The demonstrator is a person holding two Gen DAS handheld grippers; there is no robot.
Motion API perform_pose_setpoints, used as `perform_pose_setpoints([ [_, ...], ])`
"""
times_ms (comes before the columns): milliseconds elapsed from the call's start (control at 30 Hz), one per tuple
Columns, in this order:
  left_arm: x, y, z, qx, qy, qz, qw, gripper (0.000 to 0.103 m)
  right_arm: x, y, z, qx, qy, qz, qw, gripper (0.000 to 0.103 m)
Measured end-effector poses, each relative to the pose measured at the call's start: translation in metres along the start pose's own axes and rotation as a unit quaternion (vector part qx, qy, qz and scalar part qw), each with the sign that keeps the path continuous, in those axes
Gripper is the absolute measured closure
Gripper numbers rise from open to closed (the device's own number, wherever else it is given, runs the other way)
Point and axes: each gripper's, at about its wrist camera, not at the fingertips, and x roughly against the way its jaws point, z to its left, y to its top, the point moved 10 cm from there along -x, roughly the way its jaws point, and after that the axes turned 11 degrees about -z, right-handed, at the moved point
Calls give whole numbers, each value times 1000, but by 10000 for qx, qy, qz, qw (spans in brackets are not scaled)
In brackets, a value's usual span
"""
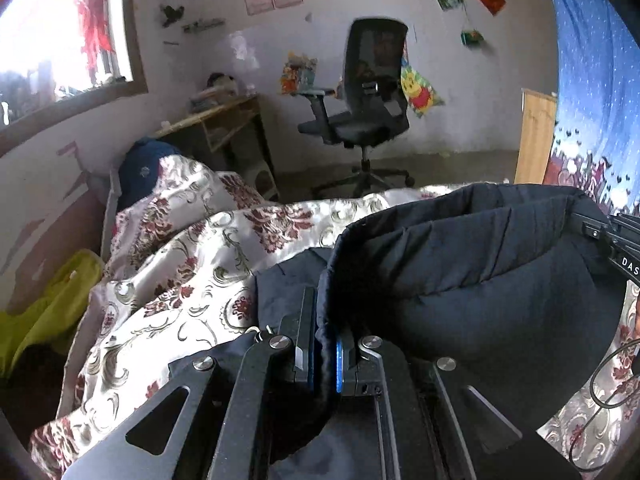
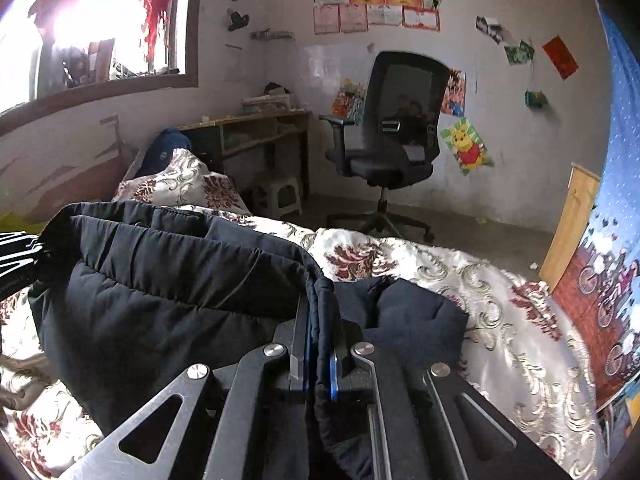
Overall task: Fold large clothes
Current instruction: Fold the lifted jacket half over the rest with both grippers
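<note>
A large dark navy padded jacket (image 1: 472, 280) hangs stretched between my two grippers above a bed. My left gripper (image 1: 325, 320) is shut on one end of the jacket's edge. My right gripper (image 2: 320, 316) is shut on the other end of the same edge; the jacket (image 2: 160, 300) sags to its left. The right gripper also shows at the right edge of the left wrist view (image 1: 616, 240). The left gripper shows at the left edge of the right wrist view (image 2: 18, 252). The jacket's lower part lies on the bed, partly hidden by my grippers.
The bed has a white and maroon floral cover (image 1: 192, 264) (image 2: 500, 320). A yellow-green cloth (image 1: 48, 312) lies at the bed's left side. Beyond stand a black office chair (image 2: 396, 144), a wooden desk (image 2: 256, 132), a small stool (image 2: 282, 196) and a blue curtain (image 2: 616, 240).
</note>
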Motion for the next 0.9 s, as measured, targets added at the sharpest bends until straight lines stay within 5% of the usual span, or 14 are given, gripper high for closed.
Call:
perform_pose_setpoints([
  [700,-122,-26,23,30,299,841,9960,98,-110,-9,-16,117,122,376,9991,97],
  [900,-135,-30,19,275,-3,843,9961,98,-121,-23,-25,165,46,447,9989,97],
])
